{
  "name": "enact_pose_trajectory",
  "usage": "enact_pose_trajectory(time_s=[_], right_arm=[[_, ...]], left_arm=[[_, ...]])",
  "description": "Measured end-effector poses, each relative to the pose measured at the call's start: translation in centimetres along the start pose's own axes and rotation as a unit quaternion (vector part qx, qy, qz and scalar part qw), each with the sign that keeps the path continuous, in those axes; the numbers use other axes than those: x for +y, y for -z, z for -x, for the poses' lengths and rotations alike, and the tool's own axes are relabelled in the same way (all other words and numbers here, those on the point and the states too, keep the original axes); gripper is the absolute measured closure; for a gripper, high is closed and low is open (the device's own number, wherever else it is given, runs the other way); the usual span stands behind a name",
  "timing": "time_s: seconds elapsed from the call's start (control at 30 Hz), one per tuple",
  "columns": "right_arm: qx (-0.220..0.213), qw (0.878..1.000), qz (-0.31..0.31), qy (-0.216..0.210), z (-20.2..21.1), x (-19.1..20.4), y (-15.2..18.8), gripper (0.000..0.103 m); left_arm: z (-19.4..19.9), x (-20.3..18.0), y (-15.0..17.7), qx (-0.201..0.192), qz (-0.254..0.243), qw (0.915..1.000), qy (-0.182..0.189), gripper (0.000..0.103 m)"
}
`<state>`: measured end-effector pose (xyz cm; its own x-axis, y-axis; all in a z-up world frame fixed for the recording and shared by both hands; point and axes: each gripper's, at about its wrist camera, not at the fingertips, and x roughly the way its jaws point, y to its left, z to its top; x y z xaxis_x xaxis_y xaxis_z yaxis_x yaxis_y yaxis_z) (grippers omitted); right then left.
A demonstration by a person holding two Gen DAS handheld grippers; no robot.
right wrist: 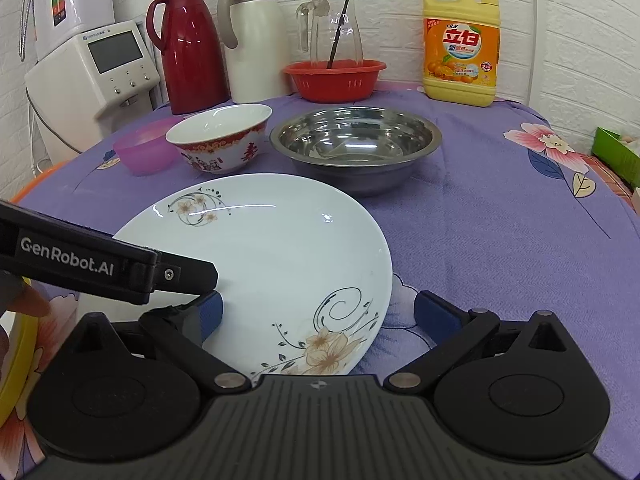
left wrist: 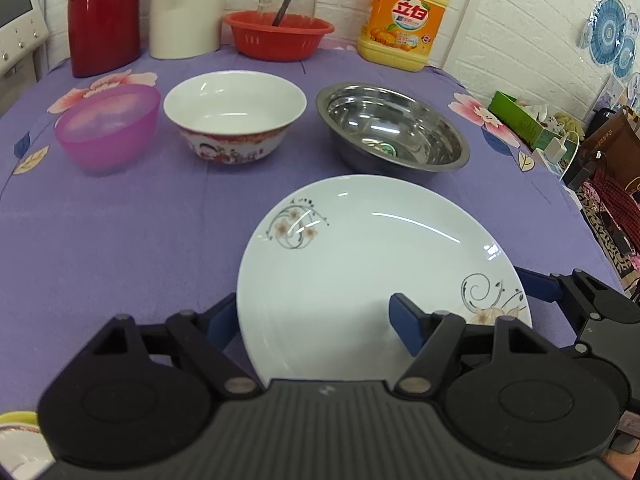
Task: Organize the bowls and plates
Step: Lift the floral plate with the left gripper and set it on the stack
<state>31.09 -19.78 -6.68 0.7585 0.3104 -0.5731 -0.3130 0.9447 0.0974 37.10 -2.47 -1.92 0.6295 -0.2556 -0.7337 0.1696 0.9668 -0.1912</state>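
Both grippers, left (left wrist: 316, 320) and right (right wrist: 316, 312), stand spread astride the round white floral ceramic plate (left wrist: 360, 260) near the table's front edge, apparently ready to lift it together.

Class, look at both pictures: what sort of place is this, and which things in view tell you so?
Most likely a home kitchen or dining corner. A cloth-covered table holds a plate and bowls; behind stand a dish-soap bottle, thermos jugs and a water dispenser against the wall.

You are working in a home kitchen corner: floral purple tablecloth (right wrist: 500, 216), yellow dish-detergent jug (right wrist: 460, 48), red thermos flask (right wrist: 192, 52), white countertop water dispenser (right wrist: 104, 76).
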Motion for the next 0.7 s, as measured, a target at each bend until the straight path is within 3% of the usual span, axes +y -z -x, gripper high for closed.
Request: enact_pose_trajectory(time_s=[0.27, 0.37, 0.57, 0.7], right_arm=[[0.002, 1.000, -0.001, 0.000, 0.0, 0.7, 0.0, 0.000], [0.006, 1.000, -0.003, -0.014, 0.3, 1.3, -0.2, 0.000], [0.004, 0.999, -0.041, -0.009, 1.9, 2.3, 0.6, 0.000], [-0.016, 1.000, -0.020, 0.011, 3.6, 4.7, 0.7, 0.000]], left_arm=[[-0.2, -1.1, 0.5, -0.010, -0.022, 0.9993, -0.028, 0.037], [0.1, -0.7, 0.4, -0.005, -0.013, 0.9997, -0.021, 0.047], [2.4, 0.0, 1.3, -0.016, -0.010, 0.9998, 0.006, 0.048], [4.7, 0.5, 2.1, -0.037, -0.016, 0.9992, 0.004, 0.048]])
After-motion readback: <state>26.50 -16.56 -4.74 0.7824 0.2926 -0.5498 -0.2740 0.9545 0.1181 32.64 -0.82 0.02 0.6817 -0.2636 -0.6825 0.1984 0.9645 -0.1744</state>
